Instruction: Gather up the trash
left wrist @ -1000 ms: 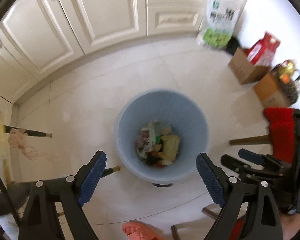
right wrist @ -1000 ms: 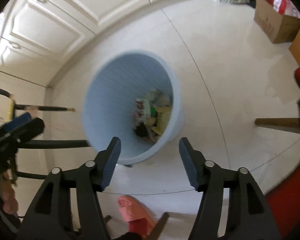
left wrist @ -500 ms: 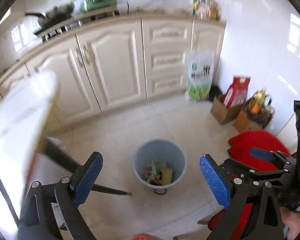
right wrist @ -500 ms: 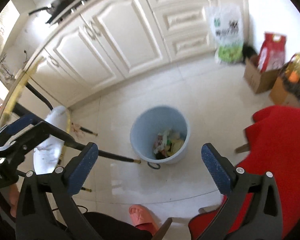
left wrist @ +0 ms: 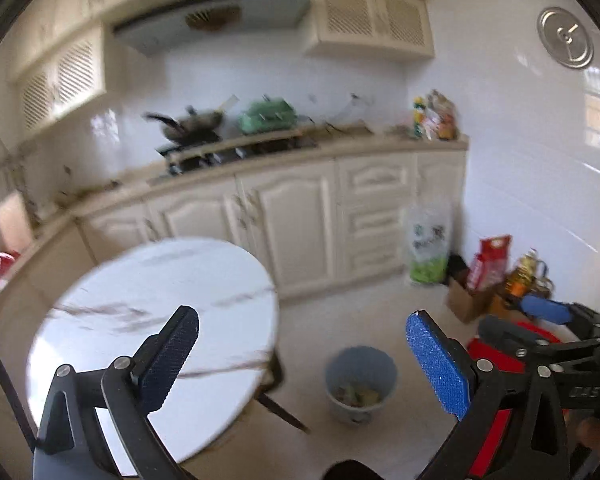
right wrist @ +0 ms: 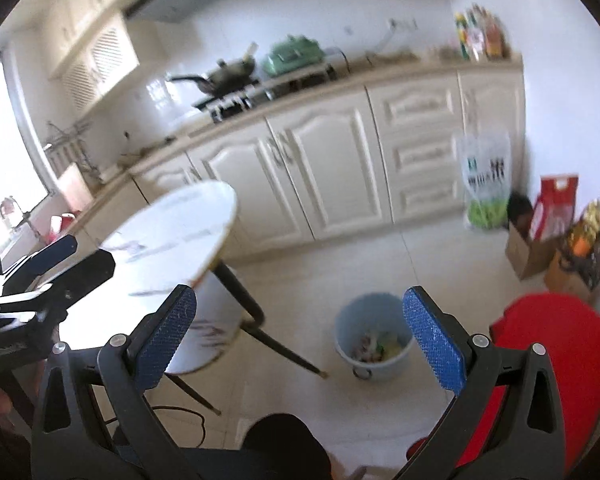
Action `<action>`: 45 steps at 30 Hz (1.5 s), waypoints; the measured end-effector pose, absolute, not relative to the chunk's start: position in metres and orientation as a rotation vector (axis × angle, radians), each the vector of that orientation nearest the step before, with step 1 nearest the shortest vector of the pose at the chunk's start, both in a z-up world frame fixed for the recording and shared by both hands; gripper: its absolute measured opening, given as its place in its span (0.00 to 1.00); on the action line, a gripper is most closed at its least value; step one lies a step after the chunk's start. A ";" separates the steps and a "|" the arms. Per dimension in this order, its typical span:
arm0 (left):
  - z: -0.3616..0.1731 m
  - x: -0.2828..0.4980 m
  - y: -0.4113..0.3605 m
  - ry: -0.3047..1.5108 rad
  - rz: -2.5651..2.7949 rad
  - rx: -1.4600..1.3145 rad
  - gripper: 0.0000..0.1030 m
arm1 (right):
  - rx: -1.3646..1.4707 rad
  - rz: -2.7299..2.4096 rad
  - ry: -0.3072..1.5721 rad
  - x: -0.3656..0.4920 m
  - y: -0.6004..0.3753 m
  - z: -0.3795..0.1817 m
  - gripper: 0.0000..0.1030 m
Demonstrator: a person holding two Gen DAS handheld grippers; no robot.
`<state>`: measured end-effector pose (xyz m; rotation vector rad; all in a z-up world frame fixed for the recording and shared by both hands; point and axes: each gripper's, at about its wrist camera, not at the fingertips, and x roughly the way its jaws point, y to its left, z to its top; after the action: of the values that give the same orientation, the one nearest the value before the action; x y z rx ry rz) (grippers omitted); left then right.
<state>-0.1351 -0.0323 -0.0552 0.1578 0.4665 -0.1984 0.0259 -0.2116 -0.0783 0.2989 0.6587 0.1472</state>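
- Above the pale tiled floor, the left claw (left wrist: 302, 354) has just been spreading its dark and blue pads to full width, with nothing between them; the right claw (right wrist: 299, 332) also stands wide apart and empty.
- Beyond both, near the right of the round white marble-patterned surface (right wrist: 172, 224), stands the pale blue ribbed plastic trash bin (right wrist: 374, 338), upright on the floor.
- Inside it lies a loose heap of crumpled wrappers and packets (right wrist: 376, 346), too blurred to sort.
- Judged by looks, that trash is light, soft and crushable, likely slippery film: pinch a bunched fold rather than a flat face.
- The bin seems light and stiff; its rim is the best hold.
- A red cushioned seat (right wrist: 556, 344) crowds the right side.
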 end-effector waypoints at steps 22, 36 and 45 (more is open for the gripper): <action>-0.027 -0.306 0.043 0.302 -0.166 0.048 0.99 | 0.170 0.155 0.417 -0.039 -0.141 0.008 1.00; -0.017 -0.256 0.032 0.248 -0.130 0.066 0.99 | 0.098 0.068 0.310 -0.060 -0.135 0.032 1.00; -0.023 -0.232 0.029 0.268 -0.138 0.095 0.99 | 0.123 0.050 0.323 -0.057 -0.140 0.026 1.00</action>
<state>-0.2317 0.0286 -0.0229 0.0946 0.2682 -0.1384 -0.0572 -0.1398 0.0258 0.1225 0.3225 0.0501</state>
